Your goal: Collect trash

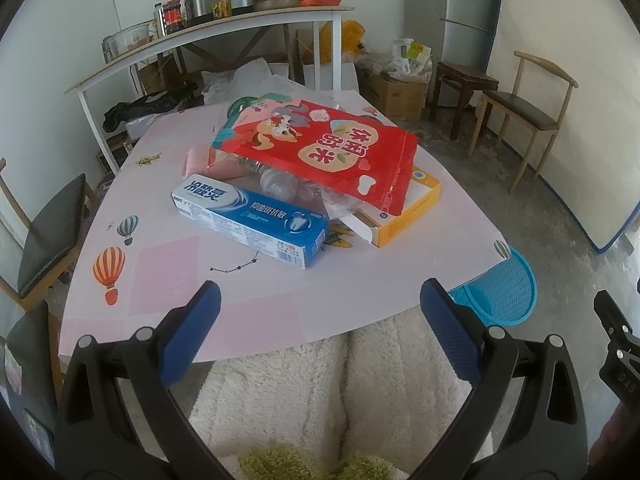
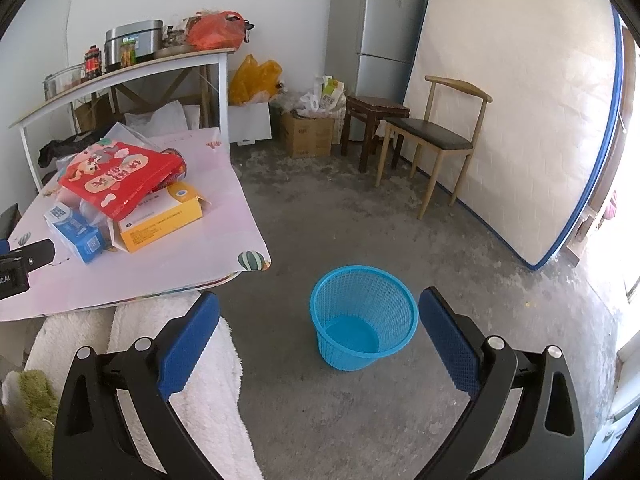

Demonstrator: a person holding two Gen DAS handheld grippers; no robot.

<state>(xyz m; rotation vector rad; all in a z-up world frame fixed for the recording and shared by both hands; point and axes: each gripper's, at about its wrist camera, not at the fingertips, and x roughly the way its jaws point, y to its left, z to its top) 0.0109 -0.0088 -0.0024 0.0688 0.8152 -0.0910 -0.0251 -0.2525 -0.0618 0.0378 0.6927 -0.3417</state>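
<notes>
1. Trash lies heaped on the bench (image 1: 360, 276), straight ahead of the left hand-held gripper (image 1: 320, 328) in the left wrist view: a blue toothpaste box (image 1: 252, 220) nearest, its long axis slanting from ahead-left to ahead-right, then a red snack bag (image 1: 332, 152) lying over an orange carton (image 1: 404, 216) farther off. The left hand-held gripper hangs level above the bench's near edge, its jaws spread wide with nothing between them.
2. In the right wrist view the blue basket (image 2: 362, 316) stands on the floor just ahead of the right hand-held gripper (image 2: 320, 328), framed between its wide-spread, unladen fingers; the heap sits well off to its left. Judging by this, the left one is nearer the toothpaste box, and the right nearer the basket.
</notes>
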